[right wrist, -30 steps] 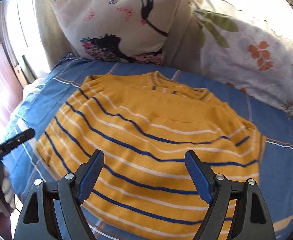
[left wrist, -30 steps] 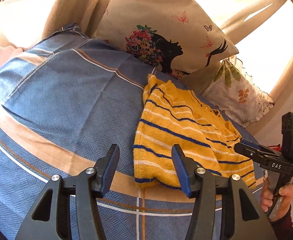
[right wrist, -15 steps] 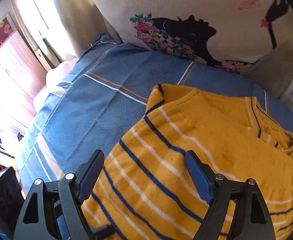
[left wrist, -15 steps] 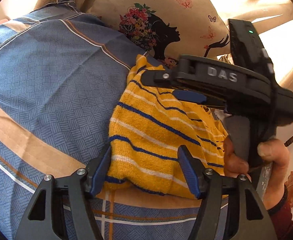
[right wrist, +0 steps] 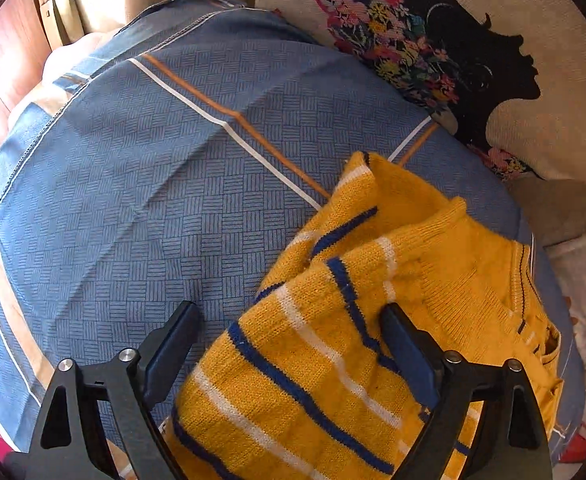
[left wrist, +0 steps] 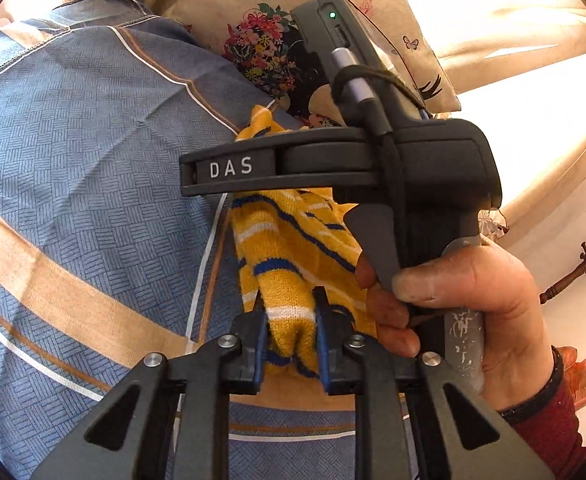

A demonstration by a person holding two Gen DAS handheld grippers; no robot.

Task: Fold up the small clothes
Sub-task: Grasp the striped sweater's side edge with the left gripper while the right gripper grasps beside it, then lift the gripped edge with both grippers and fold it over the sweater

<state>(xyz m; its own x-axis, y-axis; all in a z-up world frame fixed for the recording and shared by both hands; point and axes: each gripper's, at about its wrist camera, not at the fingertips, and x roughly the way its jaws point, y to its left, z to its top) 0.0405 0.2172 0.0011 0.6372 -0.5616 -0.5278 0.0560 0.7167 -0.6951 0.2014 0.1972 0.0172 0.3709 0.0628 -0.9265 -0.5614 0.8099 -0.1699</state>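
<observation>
While the left gripper (left wrist: 289, 332) pinches the sweater (right wrist: 333, 340) hem, the right gripper (right wrist: 289, 356), spread, should probably bite deep.

There is one yellow sweater (left wrist: 293, 248) with blue and white stripes. It lies on one bed with a blue sheet (right wrist: 141, 184). There are two hand-held grippers: the left hand-held gripper (left wrist: 289, 344) and the right hand-held gripper (right wrist: 289, 344). One hand (left wrist: 465, 300) shows, on the right. One pillow (right wrist: 493, 60) with a flower lady picture sits at the far side.
</observation>
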